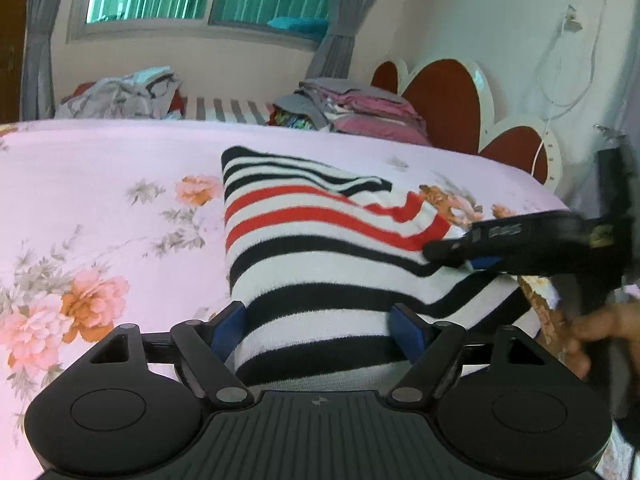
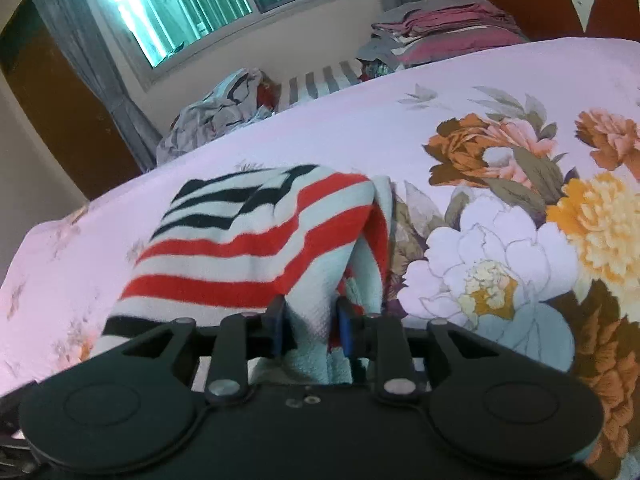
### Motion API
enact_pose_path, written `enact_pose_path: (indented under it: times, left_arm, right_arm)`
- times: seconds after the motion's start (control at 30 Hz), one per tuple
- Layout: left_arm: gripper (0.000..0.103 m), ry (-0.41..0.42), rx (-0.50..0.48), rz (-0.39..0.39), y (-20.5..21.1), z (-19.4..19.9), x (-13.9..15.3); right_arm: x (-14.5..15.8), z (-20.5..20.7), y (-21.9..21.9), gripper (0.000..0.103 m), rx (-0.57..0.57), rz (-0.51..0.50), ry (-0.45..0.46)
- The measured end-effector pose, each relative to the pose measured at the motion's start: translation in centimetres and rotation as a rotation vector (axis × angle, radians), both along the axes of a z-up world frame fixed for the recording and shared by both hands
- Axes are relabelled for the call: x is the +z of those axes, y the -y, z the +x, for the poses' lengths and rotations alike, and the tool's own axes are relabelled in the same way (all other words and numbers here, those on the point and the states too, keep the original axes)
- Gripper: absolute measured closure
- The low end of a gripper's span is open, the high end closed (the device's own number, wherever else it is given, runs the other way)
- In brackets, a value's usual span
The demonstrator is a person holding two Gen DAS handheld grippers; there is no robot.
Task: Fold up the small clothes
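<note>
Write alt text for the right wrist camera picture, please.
The right gripper pinches a fold of a striped garment, white with red and black stripes, on a pink floral bedsheet. Behind are a crumpled clothes heap and a window.

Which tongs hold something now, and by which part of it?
The right tongs pinch the striped garment at its right edge. The left tongs stand open around its near end, not gripping.

A small knit garment (image 1: 320, 240) with white, black and red stripes lies partly folded, its near end between the left gripper's (image 1: 318, 330) spread fingers. Its right edge is lifted and pinched inside the right gripper (image 2: 310, 328).
</note>
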State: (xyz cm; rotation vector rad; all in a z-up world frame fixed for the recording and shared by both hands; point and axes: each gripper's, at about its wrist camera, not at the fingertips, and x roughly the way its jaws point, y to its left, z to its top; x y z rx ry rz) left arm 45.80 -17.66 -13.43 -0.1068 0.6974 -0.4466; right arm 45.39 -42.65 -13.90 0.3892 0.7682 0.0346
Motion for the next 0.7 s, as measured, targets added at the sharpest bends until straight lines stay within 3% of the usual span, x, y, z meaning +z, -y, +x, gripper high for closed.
enact_pose_path:
  times: [0.07,0.47,0.5,0.57,0.7]
  left_arm:
    - [0.026,-0.015,0.0,-0.007,-0.4,0.1,-0.1]
    - [0.026,-0.024,0.002,0.001,-0.1,0.1,-0.9]
    - [0.026,-0.023,0.0,0.003,-0.1,0.1,-0.9]
    - [0.026,-0.022,-0.005,0.007,0.0,0.1,-0.8]
    - [0.026,-0.016,-0.027,0.012,0.4,-0.2,-0.6]
  right_arm:
    - [0.7,-1.1,0.5,0.065,-0.002,0.034,0.001]
    - [0.8,-6.7,0.0,0.064,0.036,0.075,-0.063]
    - [0.6,-6.9,-0.2,0.068,0.036,0.06,-0.07]
    - [0.3,-7.4,-0.2,0.089,0.03,0.056,-0.074]
    - [0.5,-8.3,-0.3,0.092,0.006,-0.024,-0.059]
